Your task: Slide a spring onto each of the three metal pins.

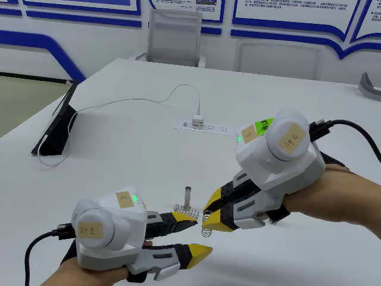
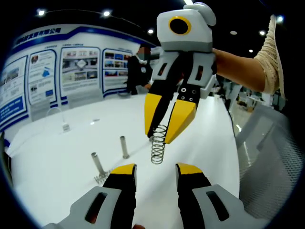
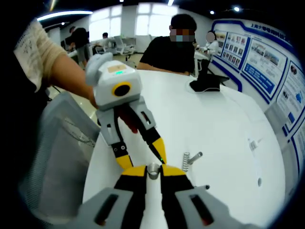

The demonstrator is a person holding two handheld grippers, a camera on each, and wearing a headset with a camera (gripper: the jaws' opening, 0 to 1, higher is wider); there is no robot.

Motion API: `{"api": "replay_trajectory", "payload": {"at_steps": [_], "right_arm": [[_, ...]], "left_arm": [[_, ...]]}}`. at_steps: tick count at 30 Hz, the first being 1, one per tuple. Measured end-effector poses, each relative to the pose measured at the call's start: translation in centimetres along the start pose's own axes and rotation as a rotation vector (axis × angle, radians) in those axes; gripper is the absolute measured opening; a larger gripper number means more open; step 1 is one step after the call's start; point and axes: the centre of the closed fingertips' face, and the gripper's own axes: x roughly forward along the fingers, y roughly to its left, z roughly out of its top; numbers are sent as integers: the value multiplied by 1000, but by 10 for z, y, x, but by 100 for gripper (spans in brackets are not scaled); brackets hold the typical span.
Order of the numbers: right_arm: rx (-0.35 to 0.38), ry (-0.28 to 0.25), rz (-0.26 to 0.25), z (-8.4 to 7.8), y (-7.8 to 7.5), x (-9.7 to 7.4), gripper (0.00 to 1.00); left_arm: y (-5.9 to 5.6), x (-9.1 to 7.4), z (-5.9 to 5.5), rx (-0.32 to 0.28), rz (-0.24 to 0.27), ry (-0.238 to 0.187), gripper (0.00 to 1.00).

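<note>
Holding entry first: your right gripper [image 2: 159, 137] has its yellow fingers pressed together on the upper coils of a spring [image 2: 157, 152]. The spring hangs upright below the tips, most of its length free; whether its lower end touches the white table [image 1: 149, 155] cannot be told. In the right gripper view the spring's round end shows squeezed between the two yellow tips. Your left gripper [image 2: 156, 171] has its fingers spread with nothing between them, and the held spring hangs just ahead of that gap, touching neither finger. Pins, left gripper view: a nearer pin [image 2: 97, 163] and a farther pin [image 2: 124, 146], both upright on the table to the left of the held spring and apart from it, so the held spring is on neither. The farther pin is bare. A second spring [image 2: 101, 179] lies on its side at the foot of the nearer pin — beside it, not threaded over it. In the head view both grippers' tips sit close together, with one upright pin and the lying spring just beyond them. Also on the table, well apart: a white power strip [image 1: 205, 126] with a plug and cable, and a dark tablet [image 1: 59, 128] propped near the left edge.
</note>
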Motion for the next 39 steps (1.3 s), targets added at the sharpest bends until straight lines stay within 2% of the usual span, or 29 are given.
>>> {"api": "replay_trajectory", "payload": {"at_steps": [8, 15, 23, 33, 39], "right_arm": [[26, -2, -36, -4, -13, -8, 12], [45, -4, -59, -7, -22, -13, 12], [79, -12, -101, -13, -40, -20, 12], [119, -13, -139, -22, -57, -23, 12], [148, -24, -179, -25, -69, -25, 12]], "left_arm": [[8, -5, -3, -27, 30, 1, 42], [12, -8, -4, -35, 45, -1, 45], [18, -11, -8, -47, 64, 4, 49], [18, -12, -10, -54, 70, 8, 51], [18, -13, -11, -58, 72, 12, 52]]}}
